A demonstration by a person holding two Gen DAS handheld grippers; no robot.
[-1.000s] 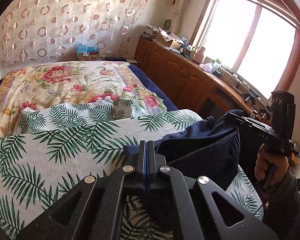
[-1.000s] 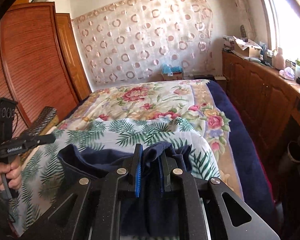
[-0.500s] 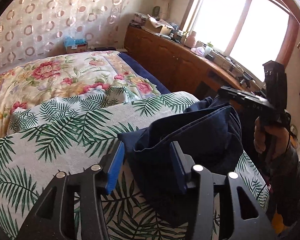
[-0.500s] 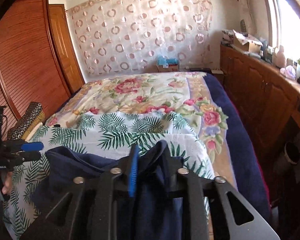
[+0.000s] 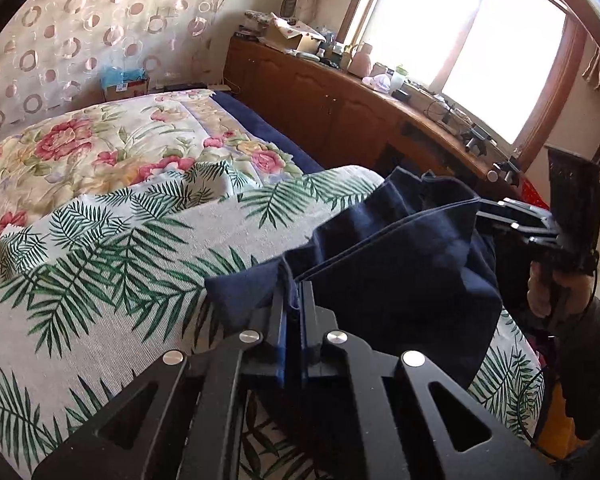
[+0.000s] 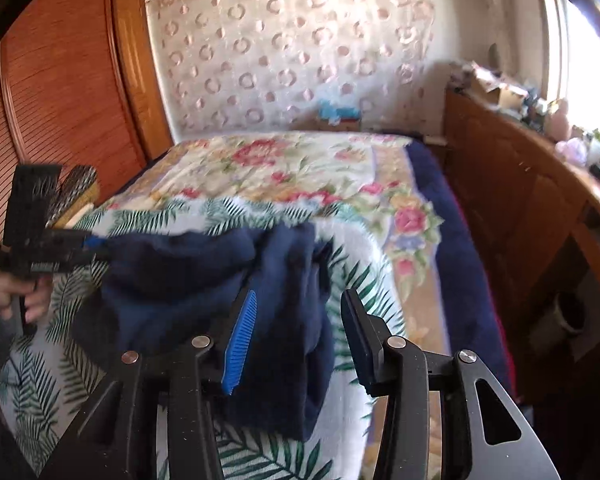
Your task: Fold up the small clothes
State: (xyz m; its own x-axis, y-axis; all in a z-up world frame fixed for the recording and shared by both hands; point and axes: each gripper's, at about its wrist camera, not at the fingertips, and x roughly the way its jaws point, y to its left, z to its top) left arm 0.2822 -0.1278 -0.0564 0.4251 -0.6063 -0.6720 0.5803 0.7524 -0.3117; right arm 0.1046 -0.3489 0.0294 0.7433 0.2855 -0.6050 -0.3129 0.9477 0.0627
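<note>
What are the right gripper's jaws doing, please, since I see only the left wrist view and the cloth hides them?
Observer: The right gripper has just been opening its jaws. They stand apart, with the navy garment hanging loose between them.
Operator: Thank you. What lies to my left, outside my frame?
Observer: A wooden wardrobe with slatted doors stands there.

Daylight is pouring through the window (image 5: 476, 52), which is blowing out to pure white glare. The left wrist view is looking sharp; the right wrist view is smearing with motion blur, softening the floral bedspread (image 6: 292, 168). Fisheye distortion is bending both views, with corners darkening to black.
</note>
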